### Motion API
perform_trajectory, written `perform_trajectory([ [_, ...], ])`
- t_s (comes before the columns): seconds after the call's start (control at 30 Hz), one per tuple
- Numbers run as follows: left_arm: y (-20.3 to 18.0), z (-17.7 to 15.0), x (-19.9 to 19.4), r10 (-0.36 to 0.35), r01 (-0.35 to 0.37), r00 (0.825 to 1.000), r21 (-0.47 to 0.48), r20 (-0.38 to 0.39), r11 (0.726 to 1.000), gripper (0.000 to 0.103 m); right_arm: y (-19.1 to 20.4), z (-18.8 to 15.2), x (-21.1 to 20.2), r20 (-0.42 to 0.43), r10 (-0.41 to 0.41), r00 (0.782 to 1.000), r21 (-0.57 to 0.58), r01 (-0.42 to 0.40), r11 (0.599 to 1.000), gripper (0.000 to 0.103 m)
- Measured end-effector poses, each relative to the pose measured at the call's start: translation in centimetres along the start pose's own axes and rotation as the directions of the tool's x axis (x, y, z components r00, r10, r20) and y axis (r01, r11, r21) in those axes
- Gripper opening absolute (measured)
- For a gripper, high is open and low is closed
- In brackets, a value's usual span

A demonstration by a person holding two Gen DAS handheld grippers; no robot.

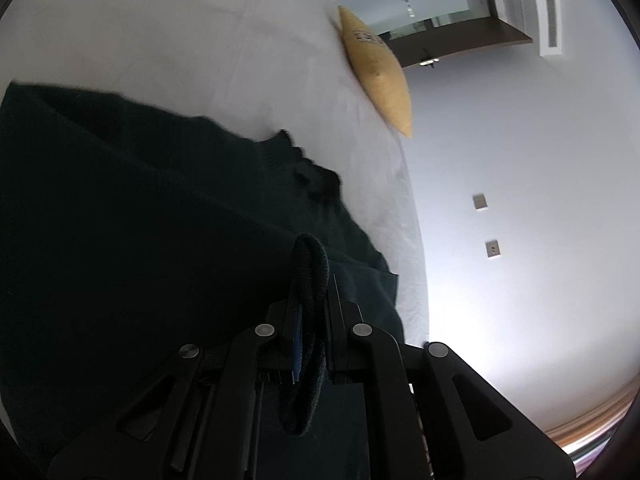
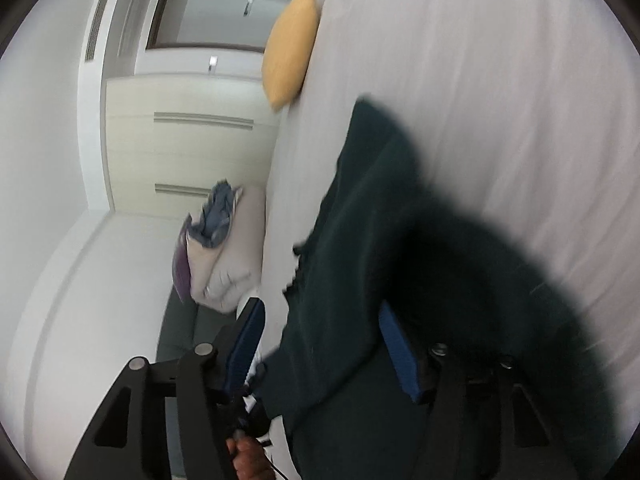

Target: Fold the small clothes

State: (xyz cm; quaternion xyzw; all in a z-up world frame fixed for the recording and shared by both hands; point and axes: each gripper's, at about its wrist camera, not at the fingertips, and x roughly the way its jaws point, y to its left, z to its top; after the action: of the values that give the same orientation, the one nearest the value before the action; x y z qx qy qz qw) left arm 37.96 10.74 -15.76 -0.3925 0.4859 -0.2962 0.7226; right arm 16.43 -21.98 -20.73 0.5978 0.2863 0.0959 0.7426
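A dark green knitted garment (image 1: pixel 140 208) lies spread on the white bed (image 1: pixel 180 40). My left gripper (image 1: pixel 314 280) is shut on a folded ribbed edge (image 1: pixel 310 264) of it, which sticks up between the fingers. In the right wrist view the same garment (image 2: pixel 380 208) drapes over the bed (image 2: pixel 500 80) and down across my right gripper (image 2: pixel 320 320). Its blue pads (image 2: pixel 248 336) stand wide apart. The cloth lies against the right pad, while a gap of white sheet shows beside the left one. A hand (image 2: pixel 244 456) holds the grip below.
A yellow cushion (image 1: pixel 378 72) leans at the bed's far edge, also the yellow cushion (image 2: pixel 290 48) in the right view. Beside the bed a heap of pale and blue cloth (image 2: pixel 218 248) sits on a grey seat. White walls, cupboards (image 2: pixel 188 140) and a doorway lie beyond.
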Motion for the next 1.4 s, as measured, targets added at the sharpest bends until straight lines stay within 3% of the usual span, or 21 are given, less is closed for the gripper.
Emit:
perform_trajectory([
  [0.2, -1.3, 0.7, -1.4, -0.015, 0.015, 1.0, 0.019, 0.023, 1.0, 0.007, 0.0, 2.2, 1.7, 0.062, 0.001, 0.998, 0.022, -0.003, 1.0, 0.062],
  [0.33, -0.4, 0.6, -1.2, -0.019, 0.019, 1.0, -0.006, 0.022, 1.0, 0.007, -0.5, 3.9, -0.8, 0.136, 0.006, 0.991, 0.047, -0.013, 0.999, 0.061],
  [0.57, 1.3, 0.1, 1.0, 0.039, -0.039, 0.999, -0.002, -0.02, 0.999, 0.007, -1.0, 4.9, -2.0, 0.193, 0.016, 0.981, 0.026, -0.021, 0.999, 0.057],
  [0.83, 4.4, -0.2, 1.5, 0.065, -0.065, 0.997, -0.014, -0.036, 0.998, 0.007, -1.5, 4.5, -1.4, 0.177, 0.001, 0.984, -0.035, 0.006, 0.999, 0.049],
  [1.07, 1.8, 0.9, 1.0, 0.049, -0.05, 0.999, 0.063, 0.015, 0.997, 0.007, -1.3, 4.4, -1.3, 0.154, -0.026, 0.988, -0.058, 0.035, 0.998, 0.048],
  [1.27, 2.8, 0.5, 2.1, 0.125, -0.125, 0.992, 0.089, 0.009, 0.988, 0.007, -1.4, 4.4, -1.1, 0.146, -0.037, 0.989, -0.073, 0.048, 0.996, 0.048],
  [1.4, 5.1, -0.2, 2.4, 0.07, -0.071, 0.997, 0.048, 0.026, 0.996, 0.008, -1.2, 4.2, -0.6, 0.121, -0.073, 0.99, -0.113, 0.087, 0.99, 0.046],
])
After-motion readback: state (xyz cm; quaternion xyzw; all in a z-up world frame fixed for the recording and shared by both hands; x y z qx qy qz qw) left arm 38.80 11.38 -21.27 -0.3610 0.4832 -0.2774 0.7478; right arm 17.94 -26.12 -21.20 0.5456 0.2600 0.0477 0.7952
